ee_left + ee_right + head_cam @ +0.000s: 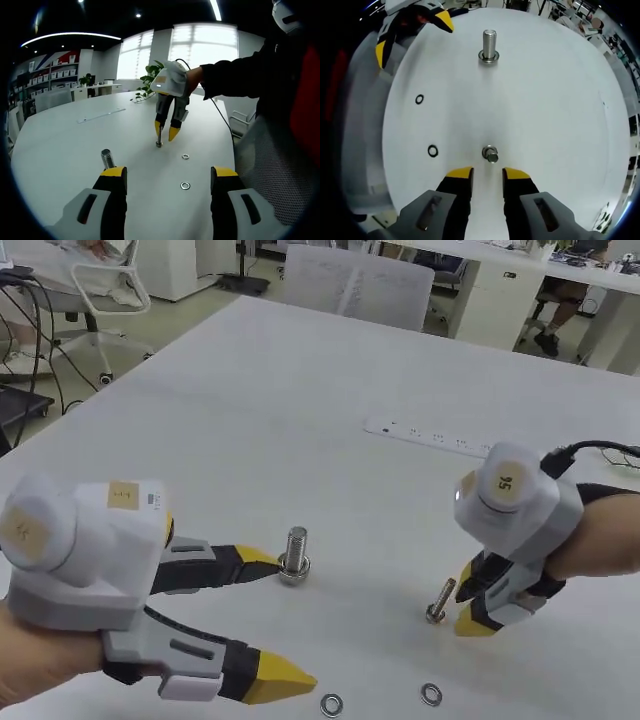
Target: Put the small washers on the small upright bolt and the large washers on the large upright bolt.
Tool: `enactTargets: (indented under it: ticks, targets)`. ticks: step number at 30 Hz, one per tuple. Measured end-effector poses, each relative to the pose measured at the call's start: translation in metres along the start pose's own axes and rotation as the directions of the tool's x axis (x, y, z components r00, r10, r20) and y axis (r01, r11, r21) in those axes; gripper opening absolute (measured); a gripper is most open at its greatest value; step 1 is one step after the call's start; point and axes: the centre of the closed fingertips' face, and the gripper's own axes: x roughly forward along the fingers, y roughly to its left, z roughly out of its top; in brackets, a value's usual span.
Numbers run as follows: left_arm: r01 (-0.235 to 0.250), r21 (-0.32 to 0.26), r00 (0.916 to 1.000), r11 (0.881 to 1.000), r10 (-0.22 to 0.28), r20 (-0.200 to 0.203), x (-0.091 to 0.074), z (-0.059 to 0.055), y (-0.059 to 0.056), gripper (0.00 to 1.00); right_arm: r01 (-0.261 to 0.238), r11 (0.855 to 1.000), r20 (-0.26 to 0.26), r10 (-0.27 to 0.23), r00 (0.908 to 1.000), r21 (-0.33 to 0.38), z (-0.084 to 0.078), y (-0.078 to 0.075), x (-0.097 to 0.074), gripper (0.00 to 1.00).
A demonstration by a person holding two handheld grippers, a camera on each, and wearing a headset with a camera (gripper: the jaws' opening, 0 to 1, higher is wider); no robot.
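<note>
1. The right gripper (488, 174) has its jaws parted by a modest gap and grips nothing. The small bolt (490, 153) stands just ahead of the tips, seen almost end-on.
2. In the head view this gripper (470, 600) points steeply down at the bench (300, 390) with the wrist held high. Its yellow tips are just beside the small bolt (440, 602), whose shaft leans slightly to the upper right in that view.
3. The left gripper (168, 172) has its jaws spread wide and empty. In the head view it (275, 618) lies low and nearly level over the bench.
4. The large bolt (295, 555) stands upright with its threaded end up, just beyond the tip of the farther left jaw.
5. One washer (331, 705) and a second washer (431, 694) lie flat on the bench between the two grippers, apart from both bolts.
6. Past the bolts the bench is open as far as a white power strip (430, 437). A chair (360, 285) stands at the far edge.
</note>
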Motion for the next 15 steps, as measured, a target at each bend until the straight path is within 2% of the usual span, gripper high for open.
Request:
enactTargets:
  ticks: [8, 15]
  targets:
    - [0.007, 0.003, 1.0, 1.0, -0.007, -0.001, 0.0, 0.0, -0.003, 0.67, -0.009, 1.0, -0.003, 0.009, 1.0, 0.02, -0.009, 0.013, -0.002, 0.25]
    - [0.007, 0.008, 1.0, 1.0, -0.007, 0.0, -0.001, 0.001, -0.004, 0.67, -0.01, 1.0, 0.0, 0.01, 0.9999, 0.019, -0.01, 0.028, -0.003, 0.26]
